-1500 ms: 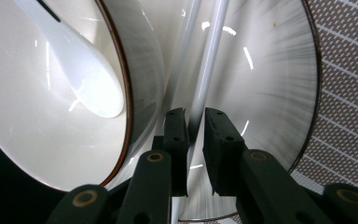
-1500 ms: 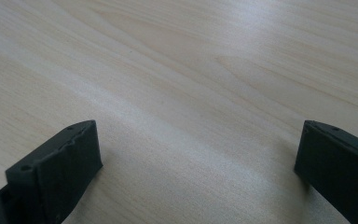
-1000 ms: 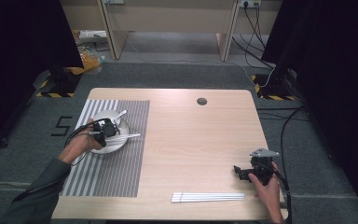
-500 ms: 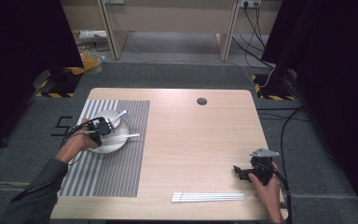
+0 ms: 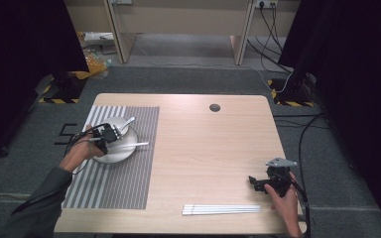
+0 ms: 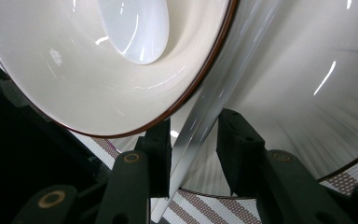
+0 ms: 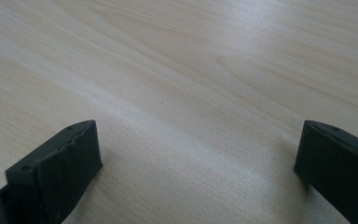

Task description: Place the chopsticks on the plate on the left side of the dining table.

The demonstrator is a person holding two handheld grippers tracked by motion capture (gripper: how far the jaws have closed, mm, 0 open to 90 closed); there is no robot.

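Since a second ago, the left hand-held gripper (image 5: pixel 106 135) has been drawing back toward the left edge of the plate (image 5: pixel 124 153), its jaws just now opening; the right hand-held gripper (image 5: pixel 268 181) is keeping its place near the tabletop's (image 5: pixel 208 148) right front corner.

From the high view, the plate is sitting on the striped placemat (image 5: pixel 119 183) at the tabletop's left side, a small bowl (image 5: pixel 120 124) with a spoon (image 5: pixel 128 122) resting on its far part and a slim silver utensil (image 5: pixel 131 144) lying across it. A pair of white chopsticks (image 5: pixel 221 209) is waiting along the front edge, well apart from the setting. Judging by this, the plate, bowl and utensil are placed; the chopsticks appear to be what is left.

Around the tabletop, grey carpet, trailing cables and dark curtains are framing the room.

In the left gripper view, the jaws are standing released on either side of the silver utensil's handle (image 6: pixel 200 135), one pad close against it but not clamping, beside the bowl's brown-edged rim (image 6: pixel 186 100).

In the right gripper view, the jaws are gaping wide over bare wood (image 7: pixel 191 93), grasping nothing.
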